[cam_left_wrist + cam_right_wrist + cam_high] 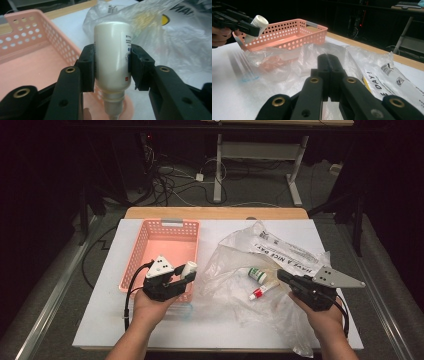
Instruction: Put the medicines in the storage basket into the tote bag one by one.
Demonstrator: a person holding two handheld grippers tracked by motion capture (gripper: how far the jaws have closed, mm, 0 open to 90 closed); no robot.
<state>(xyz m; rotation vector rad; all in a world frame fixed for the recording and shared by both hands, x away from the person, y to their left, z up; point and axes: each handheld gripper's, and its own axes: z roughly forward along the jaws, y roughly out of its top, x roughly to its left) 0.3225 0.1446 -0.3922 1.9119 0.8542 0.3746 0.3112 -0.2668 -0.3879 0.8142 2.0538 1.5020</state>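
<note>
A person stands at a white table. The left gripper clamps a white bottle, cap toward the hand, above the near right corner of a pink basket. The right gripper, jaws pressed together with nothing between them, rests over a crumpled clear plastic bag, beside two small bottles inside it.

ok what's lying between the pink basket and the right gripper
In the high view, crumpled clear plastic bag fills the stretch between the pink basket and the right gripper, with a green-capped bottle and a red-capped tube lying in it.
</note>
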